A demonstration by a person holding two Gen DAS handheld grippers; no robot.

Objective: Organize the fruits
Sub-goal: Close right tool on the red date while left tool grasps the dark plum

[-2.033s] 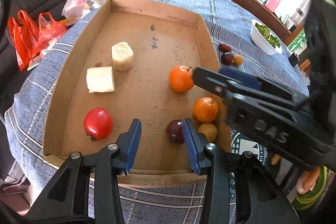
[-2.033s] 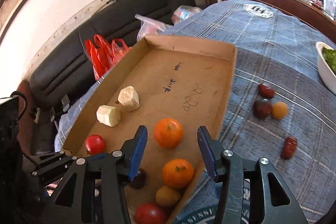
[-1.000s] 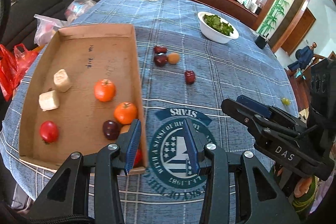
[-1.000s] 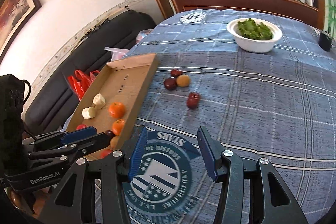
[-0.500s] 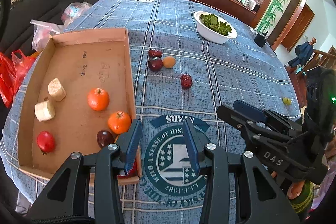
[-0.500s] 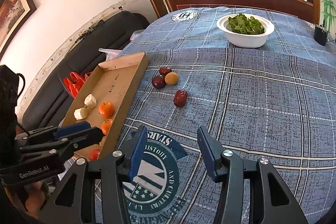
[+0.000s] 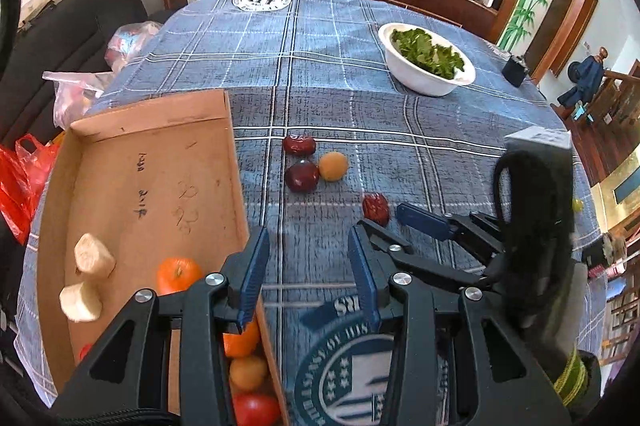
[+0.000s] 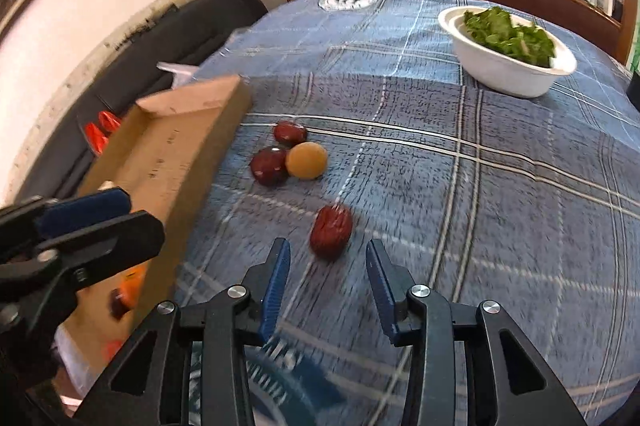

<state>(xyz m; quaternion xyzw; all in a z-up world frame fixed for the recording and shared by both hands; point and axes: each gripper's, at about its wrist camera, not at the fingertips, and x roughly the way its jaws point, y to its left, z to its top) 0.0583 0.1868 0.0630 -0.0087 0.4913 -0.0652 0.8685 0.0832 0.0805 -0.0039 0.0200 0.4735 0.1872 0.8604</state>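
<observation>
- A red date lies on the cloth-covered surface, just ahead of the right gripper, at twelve o'clock.
- It looks light, small, smooth and likely to roll; best pinched across its middle.
- The right jaws, parted and empty, have just been narrowing.
- The left gripper hovers beside the cardboard tray, jaws parted, holding nothing.

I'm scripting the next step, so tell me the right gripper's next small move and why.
Probably ease the right gripper forward and down until the lone red date sits between its fingers, then close. Its jaws have just been closing, yet nothing is between them; the date lies on the tablecloth just ahead of the fingertips, outside the cardboard tray.
</observation>
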